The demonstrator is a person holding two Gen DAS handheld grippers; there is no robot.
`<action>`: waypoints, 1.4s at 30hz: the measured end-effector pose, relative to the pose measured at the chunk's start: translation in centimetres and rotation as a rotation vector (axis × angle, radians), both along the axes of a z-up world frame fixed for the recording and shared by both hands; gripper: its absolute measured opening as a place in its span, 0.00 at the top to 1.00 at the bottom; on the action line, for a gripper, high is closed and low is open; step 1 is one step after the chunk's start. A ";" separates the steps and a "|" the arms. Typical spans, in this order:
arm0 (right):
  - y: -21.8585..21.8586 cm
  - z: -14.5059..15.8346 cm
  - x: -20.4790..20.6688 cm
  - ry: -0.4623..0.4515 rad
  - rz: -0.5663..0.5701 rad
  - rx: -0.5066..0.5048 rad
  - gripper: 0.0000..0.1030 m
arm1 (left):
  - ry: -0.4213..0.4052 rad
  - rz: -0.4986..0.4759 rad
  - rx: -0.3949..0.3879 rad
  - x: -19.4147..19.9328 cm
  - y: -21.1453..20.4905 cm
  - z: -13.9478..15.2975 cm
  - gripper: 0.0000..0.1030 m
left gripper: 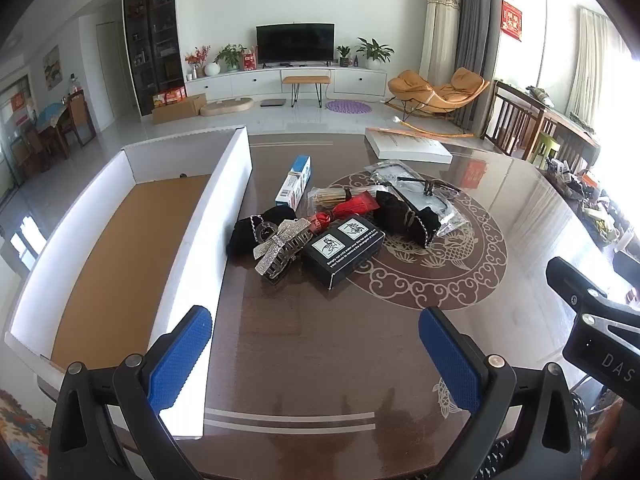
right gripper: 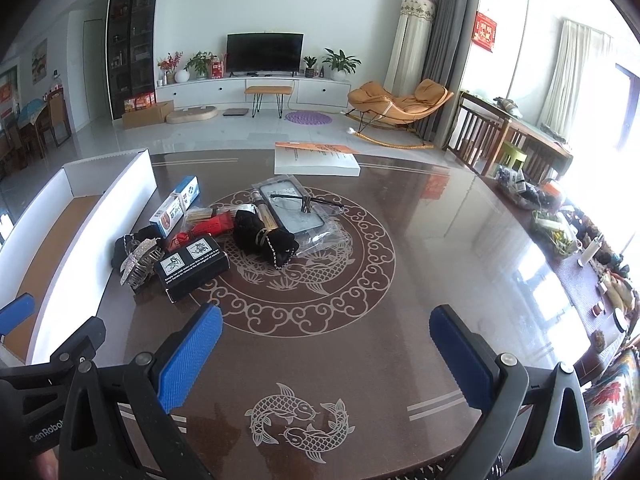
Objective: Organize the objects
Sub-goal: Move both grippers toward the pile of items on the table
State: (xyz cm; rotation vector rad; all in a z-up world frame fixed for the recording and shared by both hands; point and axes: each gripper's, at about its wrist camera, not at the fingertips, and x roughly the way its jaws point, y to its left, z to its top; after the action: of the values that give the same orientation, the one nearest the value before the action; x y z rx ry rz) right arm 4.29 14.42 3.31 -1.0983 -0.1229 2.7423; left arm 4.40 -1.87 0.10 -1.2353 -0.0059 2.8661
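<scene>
Both my left gripper and right gripper hang wide open and empty, the clutter pile at twelve o'clock on the surface beside the box; tangled items may drag neighbours.

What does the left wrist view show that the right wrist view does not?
Only the left wrist view shows the whole brown floor of the white box down to its near end. Only the right wrist view shows the paired-fish inlay near the table edge and the cluttered side table. Both share the pile: black carton, rhinestone hair clip, blue-and-white box, and both open tongs, left and right.
</scene>
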 end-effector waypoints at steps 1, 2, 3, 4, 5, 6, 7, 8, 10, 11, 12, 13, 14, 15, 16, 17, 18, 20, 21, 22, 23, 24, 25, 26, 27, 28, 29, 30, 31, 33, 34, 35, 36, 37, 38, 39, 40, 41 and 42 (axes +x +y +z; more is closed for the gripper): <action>-0.1 0.3 0.3 0.005 0.000 0.009 0.00 | 0.003 -0.001 0.000 0.2 -0.1 0.0 0.00; -0.3 0.4 0.7 0.010 -0.001 0.020 0.00 | 0.005 -0.003 0.001 0.5 -0.1 0.0 0.00; -0.5 0.6 1.0 0.017 -0.001 0.032 0.00 | 0.008 -0.005 0.002 0.7 -0.1 0.0 0.00; -0.7 0.8 1.4 0.022 0.000 0.045 0.00 | 0.010 -0.006 0.005 1.0 -0.2 0.0 0.00; -0.9 0.9 1.7 0.027 0.002 0.059 0.00 | 0.011 -0.006 0.008 1.2 -0.2 0.0 0.00; -1.1 1.1 2.0 0.032 0.005 0.073 0.00 | 0.009 -0.007 0.010 1.3 -0.2 -0.1 0.00; -1.3 1.1 2.3 0.035 0.010 0.084 0.00 | 0.005 -0.008 0.010 1.4 -0.2 -0.3 0.00; -1.5 1.1 2.5 0.036 0.015 0.091 0.00 | 0.003 -0.010 0.009 1.5 -0.1 -0.3 0.00; -1.5 1.1 2.9 0.038 0.018 0.097 0.00 | -0.001 -0.011 -0.002 1.7 0.1 -0.5 0.00; -1.4 1.1 3.0 0.040 0.018 0.098 0.00 | 0.000 -0.010 -0.011 1.8 0.3 -0.6 0.00; -1.3 1.0 3.1 0.041 0.021 0.096 0.00 | -0.002 -0.007 -0.021 1.8 0.4 -0.7 0.00; -1.2 0.9 3.1 0.041 0.023 0.093 0.00 | -0.003 -0.004 -0.032 1.8 0.5 -0.7 0.00; -1.0 0.6 3.0 0.040 0.026 0.087 0.00 | -0.005 0.002 -0.041 1.7 0.6 -0.8 0.00; -0.8 0.4 2.8 0.037 0.030 0.079 0.00 | -0.010 0.010 -0.050 1.5 0.7 -1.0 0.00; -0.7 0.0 2.3 0.032 0.035 0.069 0.00 | -0.017 0.017 -0.057 1.3 0.7 -1.2 0.00; -0.6 -0.5 1.9 0.025 0.040 0.058 0.00 | -0.027 0.023 -0.061 1.1 0.8 -1.5 0.00; -0.4 -1.0 1.5 0.017 0.046 0.049 0.00 | -0.038 0.027 -0.066 0.8 0.8 -1.7 0.00; 0.1 -2.1 0.7 -0.001 0.049 0.036 0.00 | -0.060 0.027 -0.081 0.1 1.1 -2.3 0.00; 0.4 -2.6 0.4 -0.007 0.048 0.028 0.00 | -0.069 0.026 -0.093 -0.2 1.3 -2.7 0.00; 0.5 -3.4 0.0 -0.014 0.045 0.017 0.00 | -0.076 0.024 -0.105 -0.6 1.6 -3.1 0.00; 0.7 -4.0 -0.4 -0.021 0.042 0.010 0.00 | -0.082 0.023 -0.115 -0.9 1.8 -3.4 0.00; 1.0 -4.7 -0.7 -0.030 0.039 0.004 0.00 | -0.088 0.022 -0.124 -1.3 2.0 -3.7 0.00; 1.3 -5.3 -1.1 -0.039 0.037 -0.001 0.00 | -0.093 0.020 -0.131 -1.7 2.2 -4.0 0.00; 1.6 -6.0 -1.4 -0.049 0.036 -0.004 0.00 | -0.098 0.019 -0.136 -2.0 2.4 -4.3 0.00; 1.8 -6.6 -1.9 -0.059 0.036 -0.007 0.00 | -0.103 0.016 -0.141 -2.3 2.6 -4.6 0.00; 2.0 -7.3 -2.2 -0.067 0.037 -0.009 0.00 | -0.110 0.012 -0.142 -2.7 2.8 -4.9 0.00; 2.3 -7.9 -2.5 -0.073 0.039 -0.014 0.00 | -0.118 0.008 -0.142 -3.0 2.9 -5.3 0.00; 2.6 -8.5 -2.7 -0.079 0.043 -0.021 0.00 | -0.126 0.002 -0.142 -3.4 3.1 -5.7 0.00; 2.8 -9.2 -2.9 -0.084 0.045 -0.026 0.00 | -0.135 -0.005 -0.142 -3.7 3.3 -6.1 0.00; 3.3 -10.5 -3.3 -0.097 0.045 -0.032 0.00 | -0.158 -0.016 -0.146 -4.4 3.8 -7.2 0.00; 3.5 -11.2 -3.6 -0.107 0.044 -0.036 0.00 | -0.171 -0.023 -0.149 -4.8 4.0 -7.8 0.00; 3.8 -11.9 -3.8 -0.118 0.042 -0.041 0.00 | -0.183 -0.028 -0.153 -5.1 4.2 -8.4 0.00; 4.2 -12.5 -4.2 -0.127 0.038 -0.047 0.00 | -0.193 -0.032 -0.156 -5.5 4.4 -9.0 0.00; 4.4 -13.2 -4.4 -0.137 0.034 -0.054 0.00 | -0.203 -0.037 -0.159 -5.7 4.6 -9.4 0.00; 4.7 -13.9 -4.6 -0.147 0.031 -0.062 0.00 | -0.212 -0.040 -0.161 -6.1 4.7 -9.9 0.00; 5.0 -14.5 -4.9 -0.158 0.028 -0.070 0.00 | -0.221 -0.042 -0.163 -6.4 4.9 -10.3 0.00; 5.2 -15.0 -5.1 -0.168 0.024 -0.078 0.00 | -0.228 -0.043 -0.165 -6.6 5.0 -10.6 0.00; 5.5 -15.4 -5.3 -0.177 0.020 -0.085 0.00 | -0.233 -0.045 -0.166 -6.9 5.1 -10.9 0.00; 5.8 -15.8 -5.5 -0.185 0.016 -0.093 0.00 | -0.237 -0.046 -0.167 -7.2 5.2 -11.2 0.00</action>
State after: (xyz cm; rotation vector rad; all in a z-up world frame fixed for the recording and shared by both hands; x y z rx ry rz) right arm -1.18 20.18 -12.48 -1.3803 -0.0300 2.6793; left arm -2.78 3.30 -11.11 -1.5755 0.2596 2.7106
